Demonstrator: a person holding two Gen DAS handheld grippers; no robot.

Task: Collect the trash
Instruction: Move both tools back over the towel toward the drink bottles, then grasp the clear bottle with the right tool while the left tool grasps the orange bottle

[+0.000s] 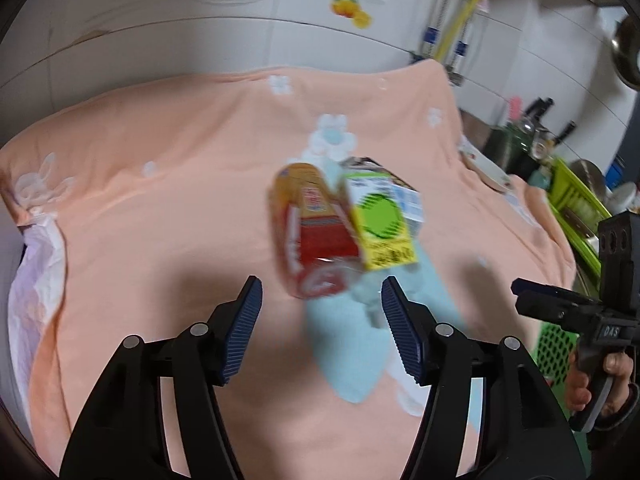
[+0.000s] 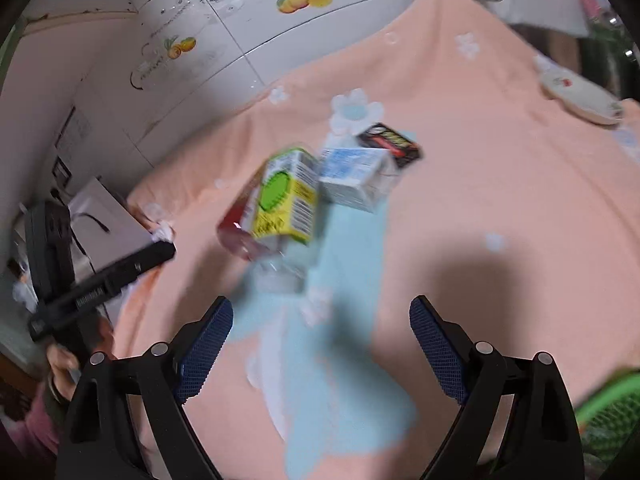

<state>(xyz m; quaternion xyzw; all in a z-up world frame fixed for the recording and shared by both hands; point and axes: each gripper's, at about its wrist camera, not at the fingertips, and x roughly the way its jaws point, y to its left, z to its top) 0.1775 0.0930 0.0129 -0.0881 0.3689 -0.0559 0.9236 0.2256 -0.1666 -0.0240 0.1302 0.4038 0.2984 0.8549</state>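
Both the left hand-held gripper (image 1: pixel 322 320) and right hand-held gripper (image 2: pixel 320 344) stand released, nothing between pads, over the peach-clothed tabletop (image 1: pixel 160 220); trash cartons (image 1: pixel 380 224) and bottle (image 1: pixel 308 236) clustered frame centre.

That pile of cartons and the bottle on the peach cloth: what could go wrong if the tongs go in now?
1. The yellow-green carton leans on the red-labelled bottle, with the white-blue carton close beside; pulling one could tumble the others.
2. The bottle lies on its side, so it might roll off.
3. Both open tongs, left and right, face the same pile and could collide.
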